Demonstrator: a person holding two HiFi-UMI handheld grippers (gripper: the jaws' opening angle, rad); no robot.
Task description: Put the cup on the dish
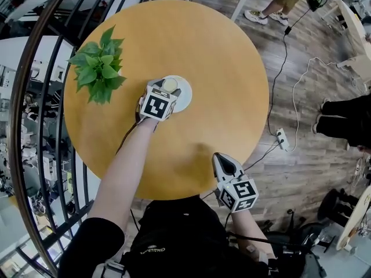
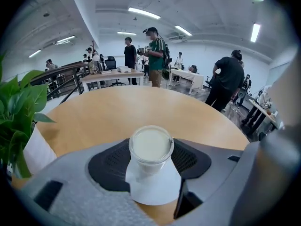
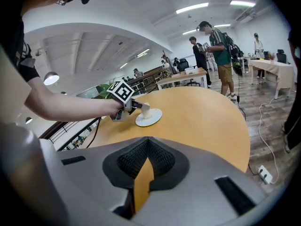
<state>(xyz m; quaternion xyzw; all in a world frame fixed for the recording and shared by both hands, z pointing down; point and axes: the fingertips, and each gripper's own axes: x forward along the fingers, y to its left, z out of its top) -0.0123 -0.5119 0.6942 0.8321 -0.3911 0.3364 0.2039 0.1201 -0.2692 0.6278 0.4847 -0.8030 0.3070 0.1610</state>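
A small clear cup (image 1: 170, 84) of pale liquid stands upright over the white dish (image 1: 184, 97) near the middle of the round wooden table (image 1: 226, 62). My left gripper (image 1: 167, 89) is shut on the cup, its dark pads (image 2: 109, 163) pressed to both sides of the cup (image 2: 151, 147). The dish (image 2: 155, 192) lies right beneath, and the cup's base looks down on it. In the right gripper view the cup (image 3: 145, 109) sits on the dish (image 3: 150, 118). My right gripper (image 1: 219, 157) is shut and empty at the table's near edge.
A potted green plant (image 1: 98, 67) stands on the table left of the dish. A curved black railing (image 1: 35, 126) runs along the left side. A power strip (image 1: 282, 139) and cables lie on the wood floor at the right. Several people stand beyond the table.
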